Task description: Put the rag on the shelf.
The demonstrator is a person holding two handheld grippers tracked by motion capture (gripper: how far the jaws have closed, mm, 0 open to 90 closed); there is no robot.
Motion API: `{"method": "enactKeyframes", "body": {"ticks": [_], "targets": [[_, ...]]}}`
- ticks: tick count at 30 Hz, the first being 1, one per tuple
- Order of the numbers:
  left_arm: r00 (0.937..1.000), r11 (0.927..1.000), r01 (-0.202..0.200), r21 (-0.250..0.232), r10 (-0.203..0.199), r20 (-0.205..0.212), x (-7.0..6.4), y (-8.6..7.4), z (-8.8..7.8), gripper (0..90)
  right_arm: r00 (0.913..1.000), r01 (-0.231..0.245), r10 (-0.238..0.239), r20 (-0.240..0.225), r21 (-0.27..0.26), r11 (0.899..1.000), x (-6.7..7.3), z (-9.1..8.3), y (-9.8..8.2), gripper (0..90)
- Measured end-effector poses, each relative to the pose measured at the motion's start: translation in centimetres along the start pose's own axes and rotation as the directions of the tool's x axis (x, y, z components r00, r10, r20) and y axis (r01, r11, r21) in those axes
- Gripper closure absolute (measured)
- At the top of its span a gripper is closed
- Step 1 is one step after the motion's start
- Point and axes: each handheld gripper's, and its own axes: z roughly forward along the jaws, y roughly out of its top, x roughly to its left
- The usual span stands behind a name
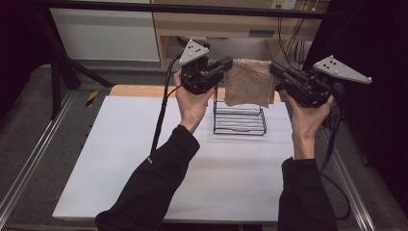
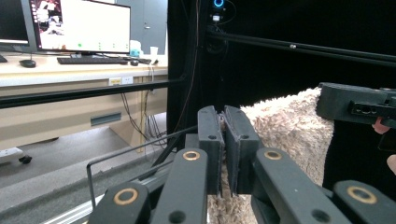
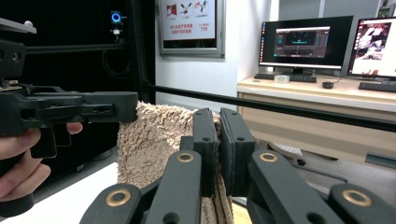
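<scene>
Cloth [image 1: 249, 82], tan and fluffy, hangs stretched between our two grippers above the far end of the white table [image 1: 144, 159], over a black wire rack [image 1: 239, 120] that stands on it. Our left gripper [image 1: 227, 64] pinches one top corner with its jaws pressed together on the fabric; our right gripper [image 1: 275, 68] pinches the other corner the same way. Both hands hold the grippers level, pointing toward each other.
</scene>
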Motion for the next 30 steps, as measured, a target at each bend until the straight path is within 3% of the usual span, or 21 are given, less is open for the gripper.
{"method": "enactKeyframes", "body": {"ticks": [16,30], "targets": [[0.9995,0.9998,-0.02,0.001,0.02,-0.023,0.9,1.9,1.8,85.2,0.9997,0.001,-0.001,0.025,-0.01,1.0,-1.4,1.6,1.7,86.0],[0.9984,0.9996,-0.025,0.016,0.025,-0.05,2.3,3.1,3.6,85.2,0.9995,-0.023,0.023,0.022,-0.014,1.0,-3.1,3.7,2.0,85.9]]}}
